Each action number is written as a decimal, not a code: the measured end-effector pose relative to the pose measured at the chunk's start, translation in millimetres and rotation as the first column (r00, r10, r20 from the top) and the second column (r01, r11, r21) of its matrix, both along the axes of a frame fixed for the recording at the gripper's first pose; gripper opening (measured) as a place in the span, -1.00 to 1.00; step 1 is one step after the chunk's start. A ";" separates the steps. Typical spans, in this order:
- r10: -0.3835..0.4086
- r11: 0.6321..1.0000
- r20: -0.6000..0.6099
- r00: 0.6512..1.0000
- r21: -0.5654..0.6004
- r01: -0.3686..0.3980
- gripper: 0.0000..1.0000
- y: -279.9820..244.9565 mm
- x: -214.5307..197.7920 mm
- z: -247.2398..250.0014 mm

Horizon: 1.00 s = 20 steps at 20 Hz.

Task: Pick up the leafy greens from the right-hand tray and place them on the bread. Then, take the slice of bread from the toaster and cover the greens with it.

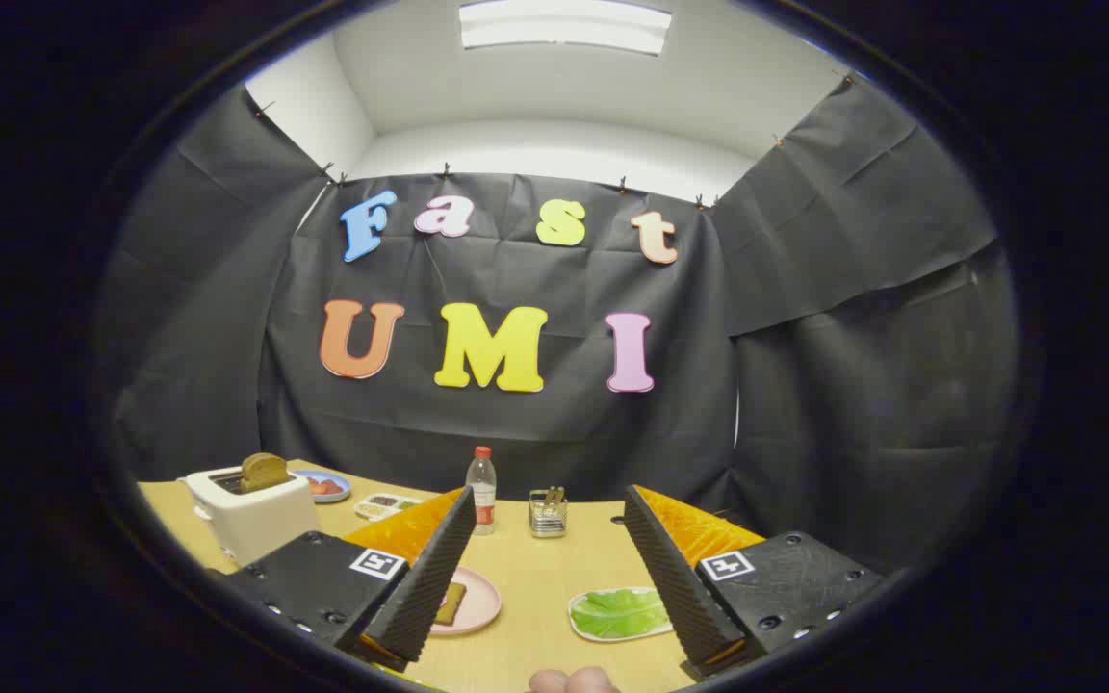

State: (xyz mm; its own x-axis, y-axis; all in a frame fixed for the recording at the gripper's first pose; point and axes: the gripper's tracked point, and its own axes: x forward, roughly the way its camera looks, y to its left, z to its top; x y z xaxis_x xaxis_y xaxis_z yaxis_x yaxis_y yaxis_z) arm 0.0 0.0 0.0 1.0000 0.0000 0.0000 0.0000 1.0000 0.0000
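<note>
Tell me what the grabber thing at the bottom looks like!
The hand-held gripper has two wedge-shaped fingers with ribbed inner faces. Each sits on a flat black block dotted with small screw holes, and each block carries a square black-and-white marker. Glossy orange panels show behind the fingers, which stand open.

We see a wooden counter (535,577). Between the spread fingers of the tool (547,568) lie a pink plate (477,602) and a tray (585,626); beyond them stand a bottle (482,489) and a wire rack (548,513), with a toaster (251,515) off left.
</note>
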 end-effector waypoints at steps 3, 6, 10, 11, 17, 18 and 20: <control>0.020 1.000 -0.002 1.000 0.000 -0.020 0.90 5.1 -1.0 -1.3; 0.039 0.999 -0.020 0.999 -0.002 -0.039 0.90 9.2 -1.0 -6.9; 0.031 0.999 -0.013 0.999 -0.015 -0.031 0.90 8.8 -0.9 -3.1; 0.031 0.999 -0.011 0.999 -0.017 -0.031 0.90 9.6 -0.4 -3.3; 0.015 1.000 -0.014 1.000 -0.012 -0.015 0.90 0.9 2.2 -7.6; 0.009 1.000 -0.018 1.000 -0.014 -0.009 0.90 -1.7 4.1 -10.6; -0.003 1.000 -0.030 1.000 -0.014 0.002 0.90 -7.1 5.5 -14.8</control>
State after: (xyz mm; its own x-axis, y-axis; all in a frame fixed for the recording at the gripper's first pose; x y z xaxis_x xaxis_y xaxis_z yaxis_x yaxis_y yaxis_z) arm 5.5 -7.1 -14.8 0.9995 -0.0026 -0.0305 0.0022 0.9999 -0.0137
